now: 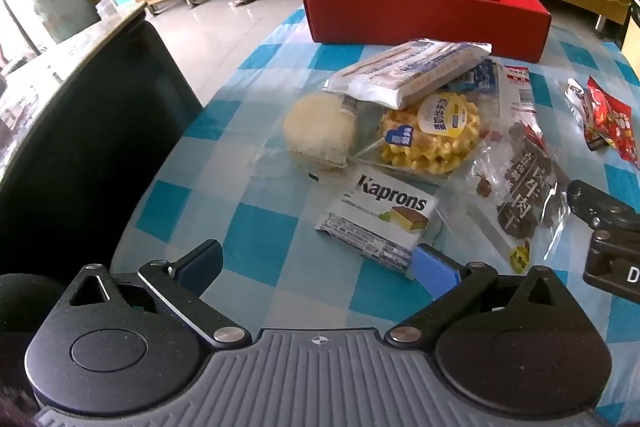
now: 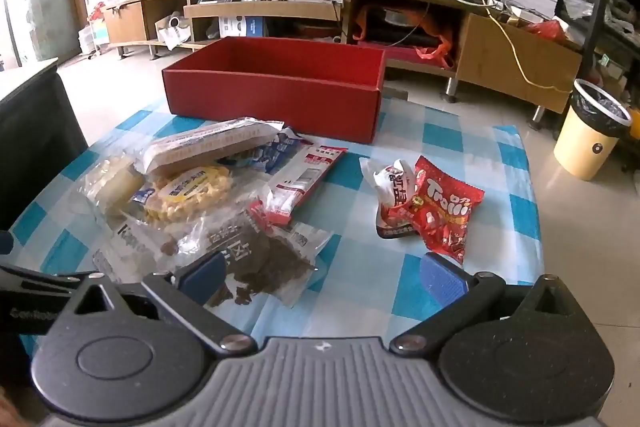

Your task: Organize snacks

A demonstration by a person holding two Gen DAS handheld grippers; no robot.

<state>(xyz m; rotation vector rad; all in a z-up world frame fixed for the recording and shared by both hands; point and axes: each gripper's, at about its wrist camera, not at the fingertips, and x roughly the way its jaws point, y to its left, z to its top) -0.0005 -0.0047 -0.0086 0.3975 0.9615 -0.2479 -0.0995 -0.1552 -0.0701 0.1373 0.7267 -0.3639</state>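
Nothing appears organized yet: the one red box (image 2: 276, 83) at the far edge of the checked tabletop (image 2: 360, 267) looks empty, and every snack packet lies loose in front of it. I count about eight packets: a heap of six or so, including a Kaprons wafer (image 1: 376, 223), a waffle (image 1: 430, 137) and a dried meat bag (image 2: 256, 247), plus two red-and-white packets (image 2: 424, 203) well apart from it. The left gripper (image 1: 318, 267) and right gripper (image 2: 322, 277) hover above the packets with jaws spread wide, holding nothing.
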